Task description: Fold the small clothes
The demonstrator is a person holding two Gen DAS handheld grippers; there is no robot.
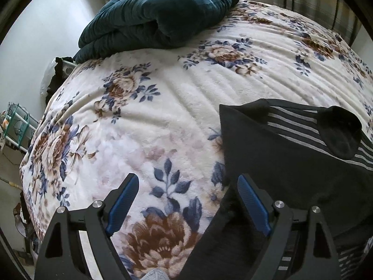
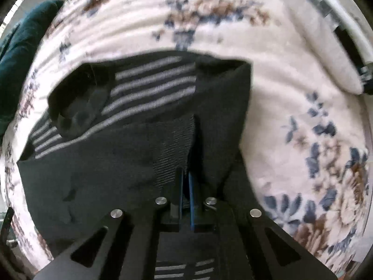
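A black sock (image 2: 98, 175) with grey stripes lies partly folded on the bed (image 1: 186, 98), cuff edge lifted.

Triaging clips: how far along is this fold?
Early. Done: the black grey-striped knit garment lies on the floral fleece blanket, partly doubled over. In hand: the right gripper is shut on its near edge. Left: the left gripper is open, straddling the garment's edge, gripping nothing; fold unfinished.
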